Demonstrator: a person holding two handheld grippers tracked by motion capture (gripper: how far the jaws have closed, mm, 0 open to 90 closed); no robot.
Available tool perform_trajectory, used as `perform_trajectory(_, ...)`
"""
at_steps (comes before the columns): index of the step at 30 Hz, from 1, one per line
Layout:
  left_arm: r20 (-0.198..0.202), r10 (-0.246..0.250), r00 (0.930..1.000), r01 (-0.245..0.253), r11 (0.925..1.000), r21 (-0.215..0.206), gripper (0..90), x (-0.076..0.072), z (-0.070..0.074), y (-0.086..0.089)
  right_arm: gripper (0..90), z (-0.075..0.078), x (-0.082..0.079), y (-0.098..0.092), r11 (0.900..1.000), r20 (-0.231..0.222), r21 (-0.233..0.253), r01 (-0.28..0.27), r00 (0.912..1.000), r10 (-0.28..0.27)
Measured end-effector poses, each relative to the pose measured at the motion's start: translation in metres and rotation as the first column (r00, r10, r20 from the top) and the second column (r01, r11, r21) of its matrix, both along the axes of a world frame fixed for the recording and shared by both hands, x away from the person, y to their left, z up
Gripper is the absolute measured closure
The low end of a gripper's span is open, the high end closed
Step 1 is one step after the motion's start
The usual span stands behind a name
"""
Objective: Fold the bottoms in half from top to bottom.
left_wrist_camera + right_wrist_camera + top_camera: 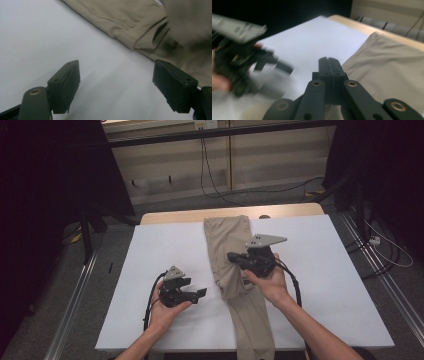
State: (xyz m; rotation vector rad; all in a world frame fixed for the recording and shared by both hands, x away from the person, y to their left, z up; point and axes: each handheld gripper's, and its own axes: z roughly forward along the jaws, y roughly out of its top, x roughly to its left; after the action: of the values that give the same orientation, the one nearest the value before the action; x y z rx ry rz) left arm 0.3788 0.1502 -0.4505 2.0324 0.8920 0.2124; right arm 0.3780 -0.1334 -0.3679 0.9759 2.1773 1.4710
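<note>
A pair of beige trousers [231, 255], folded lengthwise, runs from the table's far edge to its near edge and hangs over it. My right gripper [233, 256] hovers above the trousers' middle, pointing left; its jaws are shut with nothing between them [328, 60]. My left gripper [199, 293] is held over the white table just left of the trousers and points toward them. It stands wide open [116, 66] above bare white surface, with a ribbed band of the trousers [140, 37] ahead of it. The left gripper [239, 62] appears blurred in the right gripper view.
The white-covered table [165, 250] has a wooden far edge [170, 216]. Cables [215, 190] trail on the floor behind it. Metal rails [75, 295] run along the floor on both sides, and dark curtains stand left and right.
</note>
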Motion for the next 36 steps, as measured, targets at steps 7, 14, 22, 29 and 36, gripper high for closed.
perform_trajectory(7, -0.004, -0.035, 0.9994, 0.035, 0.9991, 0.024, 23.2, -0.004, -0.003, -0.009, 90.0, 0.019, 0.045, -0.011, 0.987, 0.033, 0.018, 0.157, 0.987, -0.157)
perform_trajectory(14, -0.008, -0.055, 0.9985, 0.055, 0.9974, 0.047, 23.9, -0.007, -0.005, -0.013, 88.5, -0.008, 0.082, -0.024, 0.968, -0.04, -0.007, 0.252, 0.9668, -0.252)
perform_trajectory(22, -0.016, -0.144, 0.9894, 0.145, 0.988, 0.053, 34.2, -0.031, 0.001, -0.027, 59.9, -0.033, 0.07, -0.037, 0.97, -0.102, -0.023, 0.241, 0.9649, -0.242)
perform_trajectory(29, -0.014, -0.279, 0.9602, 0.279, 0.959, 0.048, 48.6, -0.06, 0.008, -0.052, 65.8, -0.05, 0.005, -0.053, 0.991, -0.141, -0.07, 0.118, 0.9819, -0.127)
perform_trajectory(36, -0.007, -0.468, 0.8838, 0.466, 0.8798, 0.092, 55.2, -0.092, 0.004, -0.083, 79.4, -0.065, -0.059, -0.063, 0.993, -0.196, -0.12, -0.009, 0.9805, -0.015)
